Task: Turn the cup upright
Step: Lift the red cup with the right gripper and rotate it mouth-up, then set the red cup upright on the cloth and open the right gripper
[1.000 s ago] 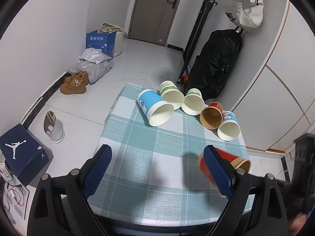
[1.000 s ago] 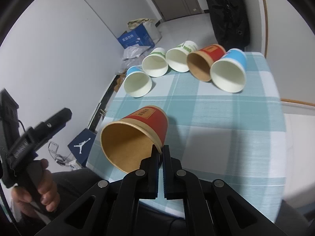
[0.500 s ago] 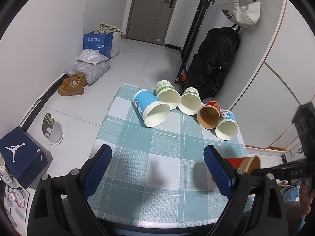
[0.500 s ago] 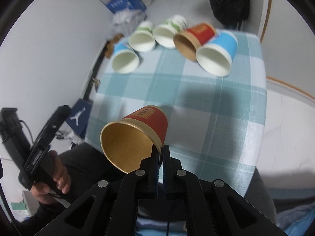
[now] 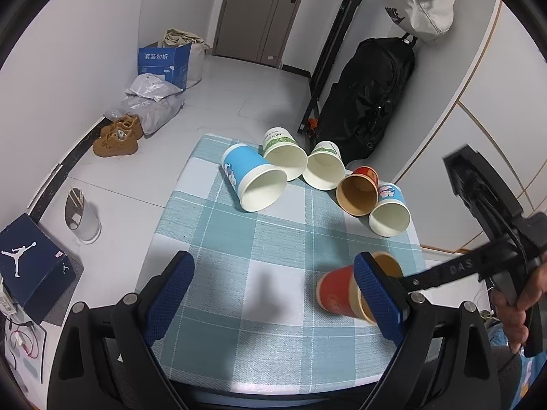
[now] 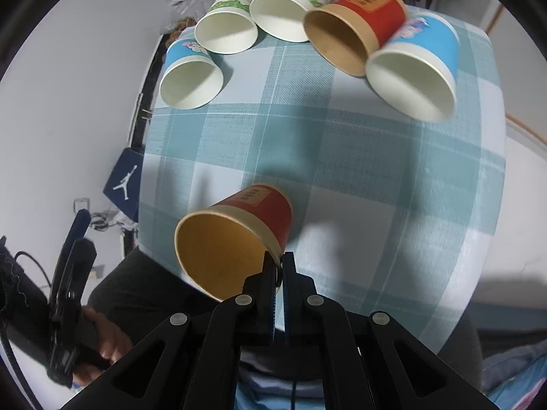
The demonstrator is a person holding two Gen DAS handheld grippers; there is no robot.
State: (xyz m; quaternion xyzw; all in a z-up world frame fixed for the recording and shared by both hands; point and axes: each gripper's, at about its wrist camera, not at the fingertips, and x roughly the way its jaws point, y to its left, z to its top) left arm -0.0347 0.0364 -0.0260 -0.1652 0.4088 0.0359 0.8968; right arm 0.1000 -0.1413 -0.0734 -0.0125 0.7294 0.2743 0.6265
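In the left wrist view the left gripper [image 5: 273, 294] hangs with its blue-padded fingers [image 5: 169, 294] spread wide, nothing between them, over the checked tablecloth [image 5: 259, 239]. Its right finger hides part of the red cup [image 5: 333, 295], so the cup's rim there is hard to make out. Whether the cup's base touches the cloth cannot be told. In the right wrist view the right gripper [image 6: 279, 266] is clenched on the rim of the red cup [image 6: 263, 212], pinching the wall near its brown mouth; the cup is tilted, mouth toward the camera, at the table's near edge. Five other cups [image 6: 342, 34] lie on their sides along the far edge.
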